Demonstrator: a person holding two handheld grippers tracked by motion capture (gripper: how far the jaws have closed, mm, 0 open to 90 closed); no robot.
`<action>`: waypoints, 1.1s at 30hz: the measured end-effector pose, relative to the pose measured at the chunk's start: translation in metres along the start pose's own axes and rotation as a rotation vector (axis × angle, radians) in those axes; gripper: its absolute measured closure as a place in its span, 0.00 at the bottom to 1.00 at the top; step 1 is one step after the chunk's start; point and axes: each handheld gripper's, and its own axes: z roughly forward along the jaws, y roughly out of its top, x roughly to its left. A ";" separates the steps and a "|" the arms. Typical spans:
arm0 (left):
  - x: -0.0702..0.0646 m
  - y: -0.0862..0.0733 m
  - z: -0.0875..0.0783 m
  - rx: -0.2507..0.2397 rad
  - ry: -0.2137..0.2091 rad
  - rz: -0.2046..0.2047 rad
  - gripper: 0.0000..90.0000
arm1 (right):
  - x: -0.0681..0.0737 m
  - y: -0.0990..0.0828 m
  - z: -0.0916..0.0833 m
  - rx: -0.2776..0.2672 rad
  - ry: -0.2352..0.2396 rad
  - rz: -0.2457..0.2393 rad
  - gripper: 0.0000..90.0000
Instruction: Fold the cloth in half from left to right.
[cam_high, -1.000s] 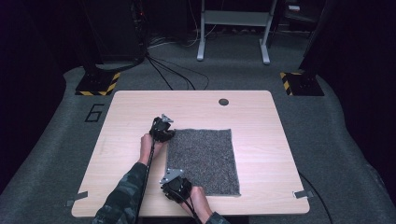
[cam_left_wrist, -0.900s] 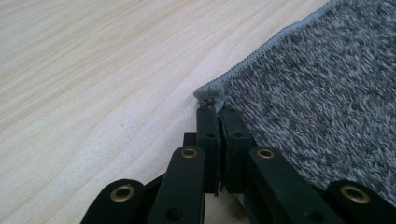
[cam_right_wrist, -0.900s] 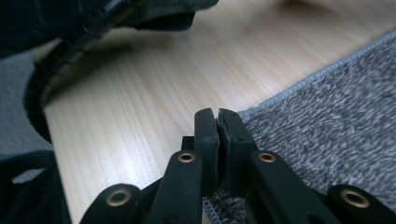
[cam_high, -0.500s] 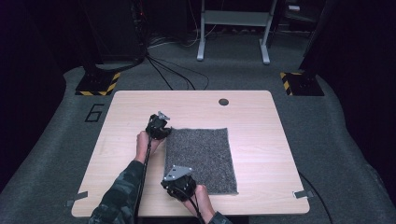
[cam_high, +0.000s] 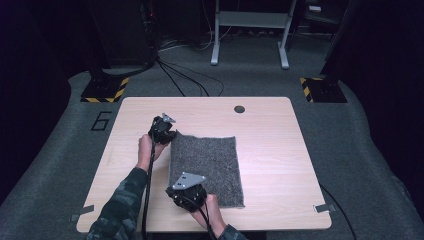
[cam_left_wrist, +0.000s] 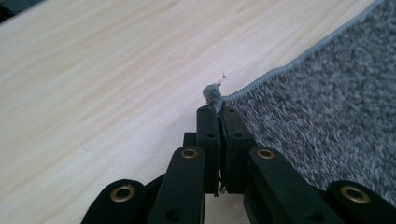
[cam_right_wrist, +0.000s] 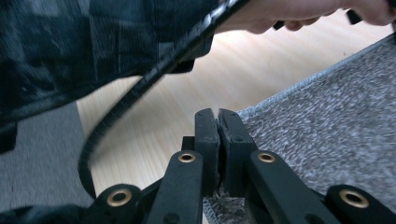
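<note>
A grey fuzzy cloth lies on the light wooden table. My left gripper is shut on the cloth's far left corner; in the left gripper view the jaws pinch a small tuft of the hemmed corner just above the wood. My right gripper is shut on the near left corner. In the right gripper view its jaws are pressed together over the cloth's edge. The left hand's cable and a camouflage sleeve cross above them.
A small dark round hole sits near the table's far edge. On the carpeted floor beyond are striped black-and-yellow bases, loose cables and a white frame's legs. Bare wood lies right of the cloth.
Both hands have risen a little with the cloth's left corners in their jaws. The left gripper has also drifted slightly to the left.
</note>
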 end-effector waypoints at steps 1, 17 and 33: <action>-0.001 0.003 -0.002 -0.008 -0.002 0.000 0.97 | -0.001 0.002 -0.006 -0.032 0.006 0.011 0.97; -0.037 0.044 0.008 -0.014 -0.044 0.030 0.97 | -0.015 -0.014 -0.050 -0.075 -0.095 0.058 0.97; -0.072 0.069 0.033 -0.007 -0.086 0.090 0.97 | -0.031 -0.040 -0.076 -0.055 -0.196 0.078 0.97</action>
